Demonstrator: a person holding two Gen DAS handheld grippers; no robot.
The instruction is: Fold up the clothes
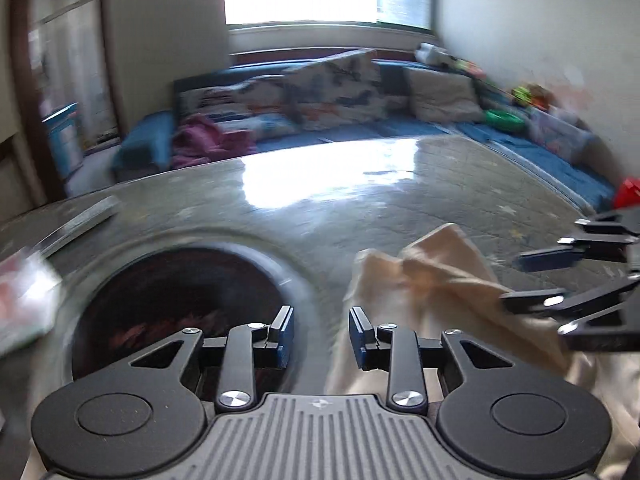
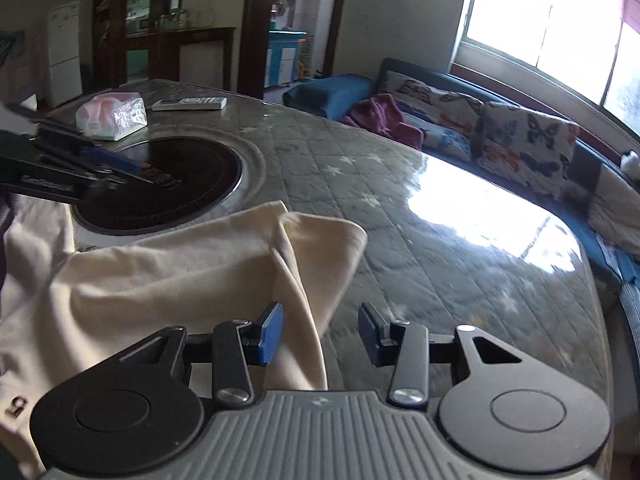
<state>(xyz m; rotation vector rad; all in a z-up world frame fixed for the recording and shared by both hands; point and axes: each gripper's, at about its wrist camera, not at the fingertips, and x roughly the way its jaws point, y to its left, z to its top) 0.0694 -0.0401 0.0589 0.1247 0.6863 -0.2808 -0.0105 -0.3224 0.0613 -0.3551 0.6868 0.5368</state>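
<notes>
A cream garment (image 2: 168,264) lies rumpled on the near part of the round table (image 2: 460,248), one sleeve bunched into a fold (image 2: 320,240). It shows in the left wrist view (image 1: 436,276) too. My left gripper (image 1: 321,334) is open and empty, above the table between the dark inset disc (image 1: 180,304) and the garment. It shows at the left of the right wrist view (image 2: 136,174). My right gripper (image 2: 320,334) is open, with the sleeve's edge lying between its fingers. It shows at the right of the left wrist view (image 1: 536,280).
A dark round inset (image 2: 160,184) sits in the table's middle. A tissue pack (image 2: 112,114) and a remote control (image 2: 190,103) lie beyond it. A blue sofa (image 1: 340,120) with cushions runs along the window wall, a maroon cloth (image 2: 380,114) on it.
</notes>
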